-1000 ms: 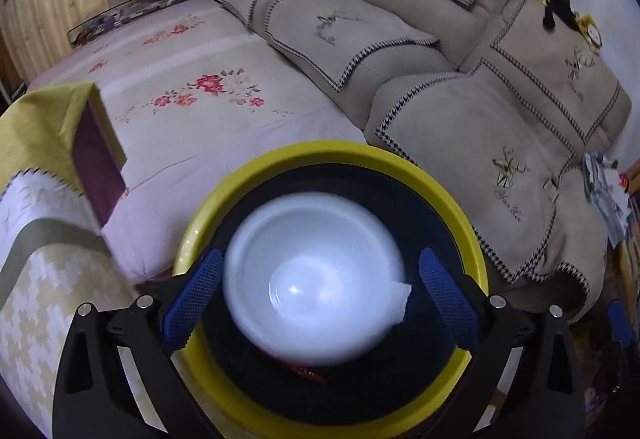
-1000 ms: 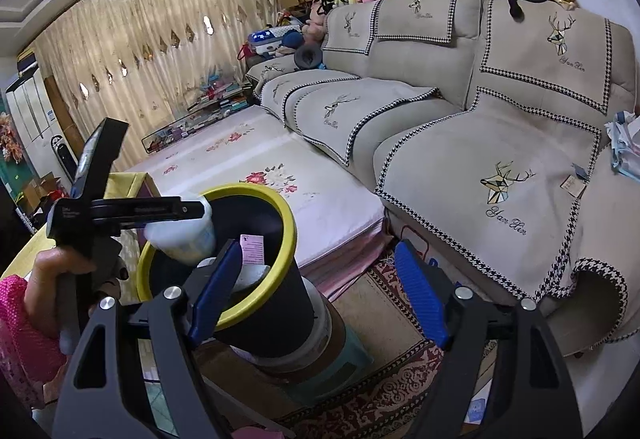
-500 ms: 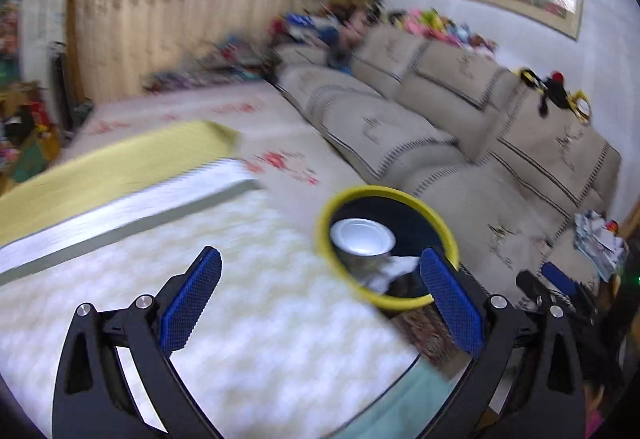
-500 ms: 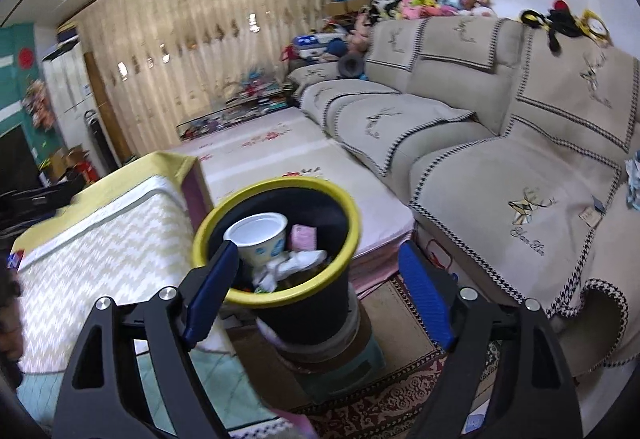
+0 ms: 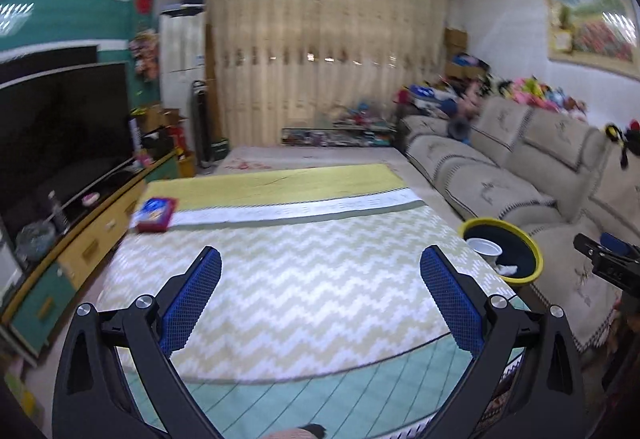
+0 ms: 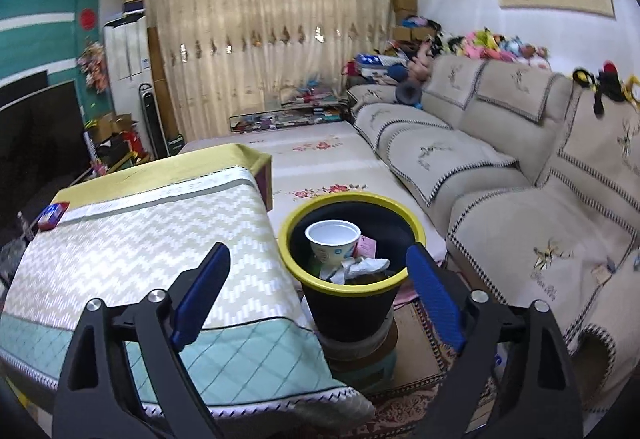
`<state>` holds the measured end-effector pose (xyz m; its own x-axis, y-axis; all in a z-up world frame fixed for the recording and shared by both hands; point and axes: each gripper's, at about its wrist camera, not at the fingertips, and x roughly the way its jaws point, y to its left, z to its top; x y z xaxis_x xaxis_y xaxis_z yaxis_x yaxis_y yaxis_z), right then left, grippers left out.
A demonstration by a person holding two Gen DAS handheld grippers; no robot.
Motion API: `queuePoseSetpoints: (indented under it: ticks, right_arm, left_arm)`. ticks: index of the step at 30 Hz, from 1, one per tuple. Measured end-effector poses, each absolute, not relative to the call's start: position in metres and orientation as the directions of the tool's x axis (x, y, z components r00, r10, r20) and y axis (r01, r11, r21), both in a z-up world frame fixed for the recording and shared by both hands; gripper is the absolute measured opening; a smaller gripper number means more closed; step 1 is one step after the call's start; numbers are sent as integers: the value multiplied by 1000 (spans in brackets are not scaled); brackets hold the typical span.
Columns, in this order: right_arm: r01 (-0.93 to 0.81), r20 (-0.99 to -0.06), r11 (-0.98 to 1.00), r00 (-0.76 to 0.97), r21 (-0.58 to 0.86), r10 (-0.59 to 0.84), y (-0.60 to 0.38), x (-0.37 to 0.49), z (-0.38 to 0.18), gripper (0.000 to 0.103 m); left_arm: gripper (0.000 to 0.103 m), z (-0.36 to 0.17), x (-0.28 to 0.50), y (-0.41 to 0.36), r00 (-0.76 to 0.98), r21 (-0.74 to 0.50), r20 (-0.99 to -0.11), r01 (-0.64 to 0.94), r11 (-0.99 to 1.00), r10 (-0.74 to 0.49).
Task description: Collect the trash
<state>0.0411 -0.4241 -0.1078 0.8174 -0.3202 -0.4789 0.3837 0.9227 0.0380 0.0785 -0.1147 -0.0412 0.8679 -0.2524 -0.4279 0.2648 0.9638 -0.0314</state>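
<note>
One cup upright in bin.

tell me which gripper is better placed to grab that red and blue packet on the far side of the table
Left, probably. The left gripper is open, empty and faces across the table toward the red and blue packet. The right gripper, also open and empty, faces the bin beside the table, with the packet far off to its side.

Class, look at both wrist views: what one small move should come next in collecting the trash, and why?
Probably swing the left gripper toward the red and blue packet at the covered table's far left. Both grippers are empty and open, the white cup already sits in the yellow-rimmed bin, and the packet is the only loose item there.
</note>
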Motion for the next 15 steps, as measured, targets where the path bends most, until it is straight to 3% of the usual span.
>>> queuePoseSetpoints:
  ticks: [5, 15]
  right_arm:
    - [357, -457, 933, 837, 41, -300, -407, 24, -98, 91]
    - [364, -394, 931, 859, 23, -326, -387, -5, -88, 94]
  left_arm:
    - [98, -36, 48, -77, 877, -100, -421, 209, 973, -231]
    - [98, -30, 13, -74, 854, -131, -432, 259, 957, -290]
